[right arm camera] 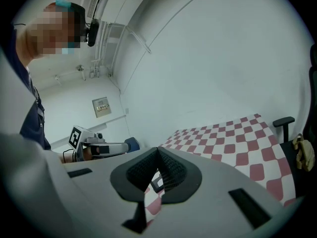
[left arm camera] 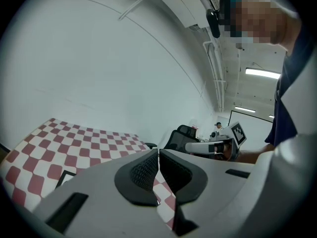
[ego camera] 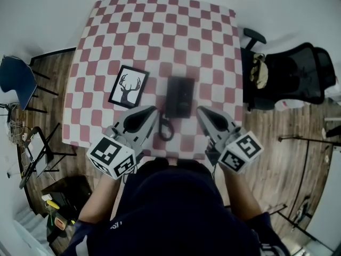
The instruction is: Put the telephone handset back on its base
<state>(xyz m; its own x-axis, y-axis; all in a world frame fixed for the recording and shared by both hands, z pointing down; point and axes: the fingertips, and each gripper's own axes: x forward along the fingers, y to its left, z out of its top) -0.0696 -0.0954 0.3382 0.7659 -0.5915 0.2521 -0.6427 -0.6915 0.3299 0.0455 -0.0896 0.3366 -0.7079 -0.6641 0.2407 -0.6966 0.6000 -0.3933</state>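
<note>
Seen from above, a square worktop [ego camera: 160, 31] covered in a red-and-white checked cloth fills the middle of the head view. Near its front edge lies a dark, boxy telephone [ego camera: 179, 96], its black cord [ego camera: 165, 129] looping off the near end towards the person. The picture is too soft to separate the handset from the base, so whether it sits in its cradle cannot be told. Just left of the telephone lies a black-framed picture of a deer's antlered head [ego camera: 128, 86], tilted slightly.

The person holds both tools at the near edge of the worktop, apart from the telephone. The left claw [ego camera: 152, 112] points at the telephone's near left corner; in its own view its dark ribbed pads [left arm camera: 146, 170] are pressed together with nothing between them. The right claw [ego camera: 201, 112] mirrors it on the other side, its jaws also pressed together and empty [right arm camera: 158, 150].

A black office chair [ego camera: 298, 73] stands on the wooden floor [ego camera: 266, 143] to the right of the worktop.
</note>
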